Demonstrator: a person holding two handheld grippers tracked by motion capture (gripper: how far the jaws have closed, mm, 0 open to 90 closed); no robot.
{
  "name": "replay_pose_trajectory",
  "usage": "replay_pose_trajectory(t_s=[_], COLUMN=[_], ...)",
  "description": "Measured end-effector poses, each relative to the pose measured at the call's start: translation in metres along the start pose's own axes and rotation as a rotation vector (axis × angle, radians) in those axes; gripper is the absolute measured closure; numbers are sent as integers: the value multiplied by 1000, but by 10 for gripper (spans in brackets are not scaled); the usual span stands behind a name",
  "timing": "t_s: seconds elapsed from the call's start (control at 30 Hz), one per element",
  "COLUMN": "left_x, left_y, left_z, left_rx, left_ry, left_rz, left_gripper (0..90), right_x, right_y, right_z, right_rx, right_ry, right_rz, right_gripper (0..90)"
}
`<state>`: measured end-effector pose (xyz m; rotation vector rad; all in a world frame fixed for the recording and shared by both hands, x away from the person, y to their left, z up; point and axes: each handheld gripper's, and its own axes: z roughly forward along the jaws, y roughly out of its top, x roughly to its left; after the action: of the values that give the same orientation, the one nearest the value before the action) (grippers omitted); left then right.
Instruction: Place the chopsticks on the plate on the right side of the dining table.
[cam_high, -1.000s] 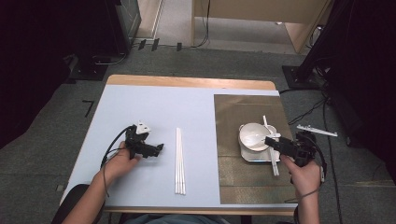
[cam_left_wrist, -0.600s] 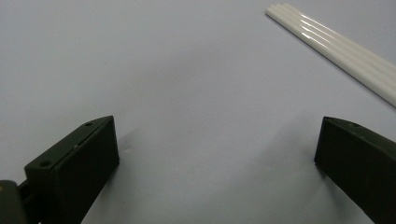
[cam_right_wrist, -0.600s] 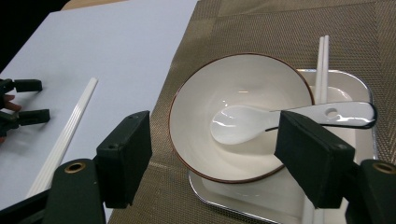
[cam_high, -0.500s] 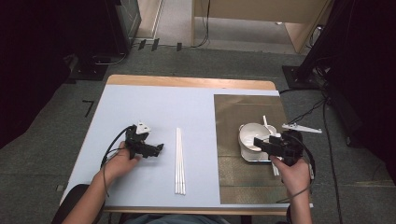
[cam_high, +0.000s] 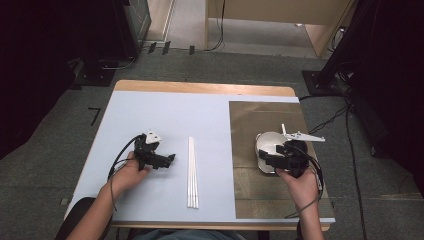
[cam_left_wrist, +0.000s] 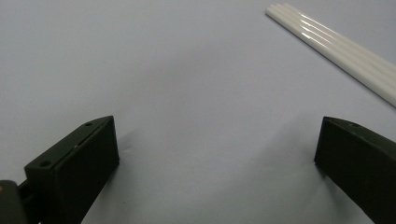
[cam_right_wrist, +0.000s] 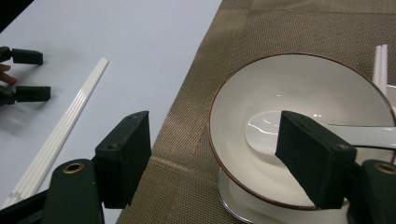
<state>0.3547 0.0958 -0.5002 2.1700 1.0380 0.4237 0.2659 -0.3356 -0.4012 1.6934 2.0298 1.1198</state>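
Observation:
A white bowl (cam_high: 267, 145) with a brown rim stands on a white saucer (cam_right_wrist: 231, 198) on the brown woven mat (cam_high: 260, 115). A white spoon (cam_right_wrist: 266, 128) lies in the bowl (cam_right_wrist: 299, 88). My right gripper (cam_high: 266, 158) (cam_right_wrist: 212, 130) is open and straddles the bowl's near rim, one jaw over the inside and the other over the mat; neither pad presses on it. Several white chopsticks (cam_high: 192, 172) (cam_left_wrist: 336, 49) lie side by side on the pale blue table top. My left gripper (cam_high: 170, 159) (cam_left_wrist: 217, 128) rests open just to their left, with nothing between its jaws.
Two more white chopsticks (cam_right_wrist: 380, 60) lie on the mat beyond the bowl. The pale blue table top (cam_high: 165, 115) ends in a wooden far edge (cam_high: 200, 87). Cables trail on the floor at the right (cam_high: 345, 120). In the right gripper view the left gripper (cam_right_wrist: 28, 74) shows at far left.
My right hand has carried its gripper leftwards across the mat up to the bowl, so the jaws now straddle its rim. The left gripper and the chopsticks have stayed put.

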Motion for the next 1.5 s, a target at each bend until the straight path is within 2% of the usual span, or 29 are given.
replay_pose_trajectory(t_s=[0.5, 1.23, 1.4, 1.5], left_x=[0, 0, 0, 0], left_y=[0, 0, 0, 0], left_z=[0, 0, 0, 0], left_rx=[-1, 0, -1, -1], left_ry=[0, 1, 0, 0], left_rz=[0, 0, -1, 0], left_gripper=[0, 0, 0, 0], right_x=[22, 55, 62, 65], right_y=[-5, -13, -16, -18], right_z=[23, 52, 60, 64], right_rx=[27, 73, 83, 87], right_ry=[7, 61, 61, 62], right_rz=[-70, -159, -197, -202], right_gripper=[262, 262, 262, 262])
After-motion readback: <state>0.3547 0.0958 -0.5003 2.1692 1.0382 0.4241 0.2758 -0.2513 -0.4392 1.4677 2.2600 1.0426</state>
